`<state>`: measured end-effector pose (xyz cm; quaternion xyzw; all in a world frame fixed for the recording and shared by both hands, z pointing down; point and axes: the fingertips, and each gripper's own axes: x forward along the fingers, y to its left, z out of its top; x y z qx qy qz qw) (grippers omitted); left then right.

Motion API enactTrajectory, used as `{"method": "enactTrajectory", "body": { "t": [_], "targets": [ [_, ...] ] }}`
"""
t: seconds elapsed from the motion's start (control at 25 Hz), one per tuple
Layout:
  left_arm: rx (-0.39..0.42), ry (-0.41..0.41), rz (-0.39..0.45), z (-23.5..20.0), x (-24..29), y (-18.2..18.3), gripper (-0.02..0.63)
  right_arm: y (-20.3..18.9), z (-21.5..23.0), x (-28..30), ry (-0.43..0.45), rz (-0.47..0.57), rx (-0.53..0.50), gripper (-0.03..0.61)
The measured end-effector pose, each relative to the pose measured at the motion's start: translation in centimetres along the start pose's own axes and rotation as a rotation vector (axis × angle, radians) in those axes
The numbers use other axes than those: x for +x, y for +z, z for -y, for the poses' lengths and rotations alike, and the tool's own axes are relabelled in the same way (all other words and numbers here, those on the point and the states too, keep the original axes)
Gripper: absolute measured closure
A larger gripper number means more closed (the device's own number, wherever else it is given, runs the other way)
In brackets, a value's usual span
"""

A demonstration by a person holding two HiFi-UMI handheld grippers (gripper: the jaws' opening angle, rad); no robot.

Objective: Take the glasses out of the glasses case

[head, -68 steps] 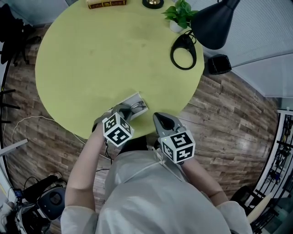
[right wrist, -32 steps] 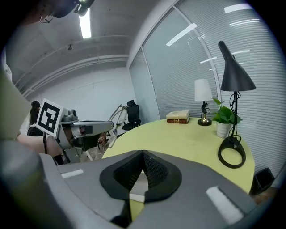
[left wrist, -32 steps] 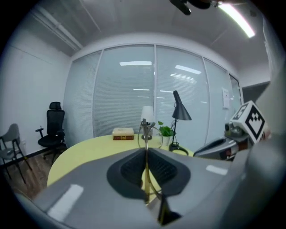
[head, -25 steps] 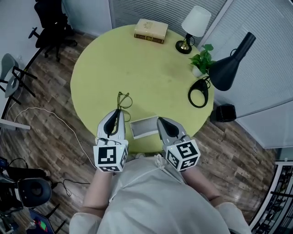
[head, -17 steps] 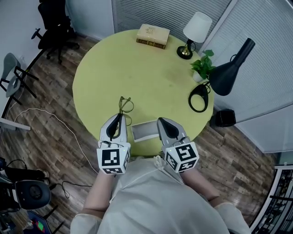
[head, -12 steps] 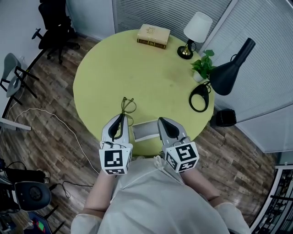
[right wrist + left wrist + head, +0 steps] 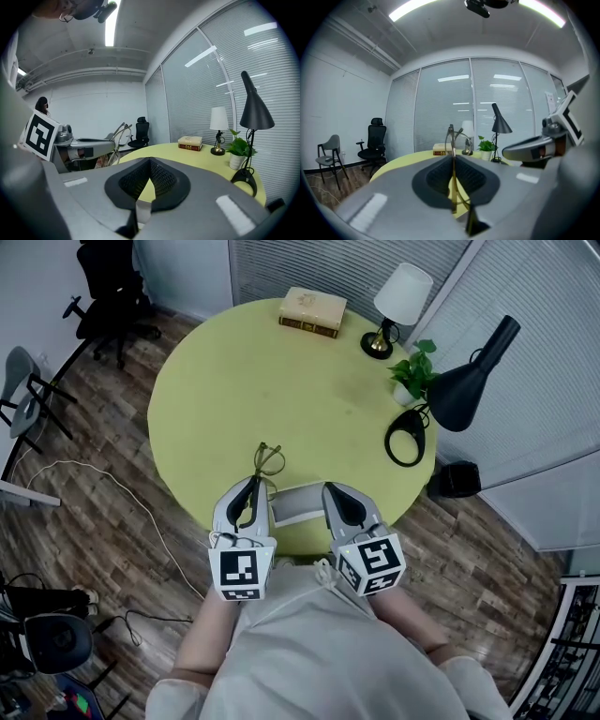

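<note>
In the head view, thin gold-rimmed glasses (image 7: pixel 267 460) stick out past the tips of my left gripper (image 7: pixel 255 482), held over the near edge of the round yellow table (image 7: pixel 281 381). The left gripper view shows those jaws (image 7: pixel 452 157) shut on a temple of the glasses (image 7: pixel 451 138). The white glasses case (image 7: pixel 298 503) lies open between the two grippers, partly hidden by them. My right gripper (image 7: pixel 328 488) sits just right of the case. Its jaws (image 7: pixel 150 161) meet at the tips with nothing seen between them. The glasses (image 7: pixel 117 133) also appear at left in the right gripper view.
At the table's far side are a book (image 7: pixel 312 311), a small white-shaded lamp (image 7: pixel 401 296) and a potted plant (image 7: pixel 412 371). A black desk lamp (image 7: pixel 473 376) with a ring base (image 7: pixel 405 442) stands at right. An office chair (image 7: pixel 112 296) and a floor cable (image 7: pixel 103 479) are left.
My left gripper lifted the glasses out of the case, swung left, and has since drifted right towards the case with them. The right gripper stays beside the case.
</note>
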<state>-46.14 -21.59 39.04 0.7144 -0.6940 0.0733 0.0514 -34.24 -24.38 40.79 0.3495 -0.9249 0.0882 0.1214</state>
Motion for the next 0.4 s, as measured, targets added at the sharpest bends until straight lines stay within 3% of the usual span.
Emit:
{"method": "enactTrajectory", "body": {
  "t": [0.4],
  "targets": [
    [0.002,-0.011,-0.013,0.6,-1.5,-0.6,0.597,0.1,-1.4,-1.2,0.000,0.029,-0.005,0.580]
  ]
}}
